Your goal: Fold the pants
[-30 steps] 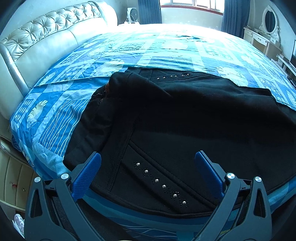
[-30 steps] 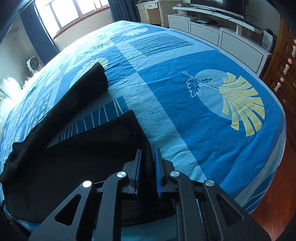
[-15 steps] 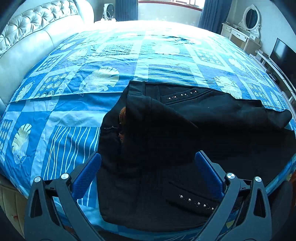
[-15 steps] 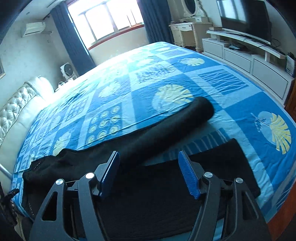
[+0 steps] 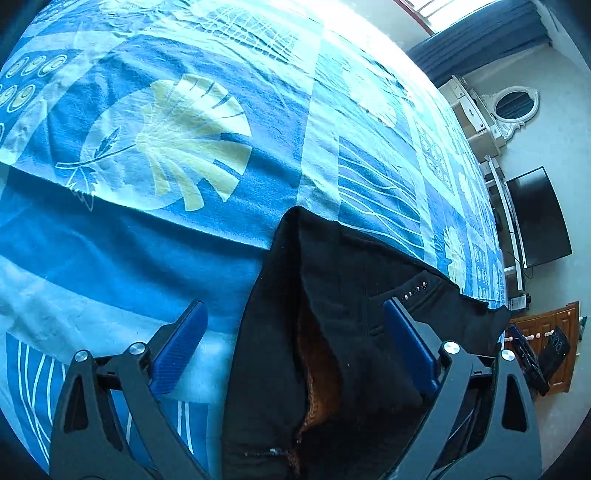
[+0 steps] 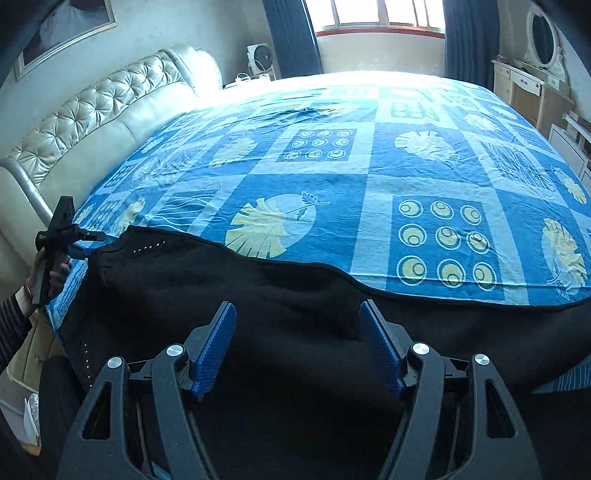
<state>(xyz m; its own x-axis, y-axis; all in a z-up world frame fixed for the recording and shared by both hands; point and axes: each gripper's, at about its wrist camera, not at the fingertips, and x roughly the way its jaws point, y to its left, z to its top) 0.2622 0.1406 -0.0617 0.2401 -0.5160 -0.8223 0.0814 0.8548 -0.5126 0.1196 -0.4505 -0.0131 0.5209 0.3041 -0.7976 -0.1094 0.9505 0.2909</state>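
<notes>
On the bed: black pants (image 6: pixel 295 295) lie spread along the near edge of the blue patterned bedspread (image 6: pixel 369 177), waist end toward the headboard (image 6: pixel 92 122)
Waist: gapes in the left wrist view, brown lining (image 5: pixel 317 369) showing, a row of studs (image 5: pixel 413 290) beside it
Left gripper (image 5: pixel 295 350): fingers spread wide, just over the waist, pinching nothing
Right gripper (image 6: pixel 297 347): fingers spread wide above the leg cloth, gripping nothing
Beyond the bed: window (image 6: pixel 376 14), vanity mirror (image 6: pixel 543 33)

We see black fabric pants with small metal studs (image 6: pixel 258 332) lying flat lengthwise along the bed's near edge, brown lining showing at the open waist.
</notes>
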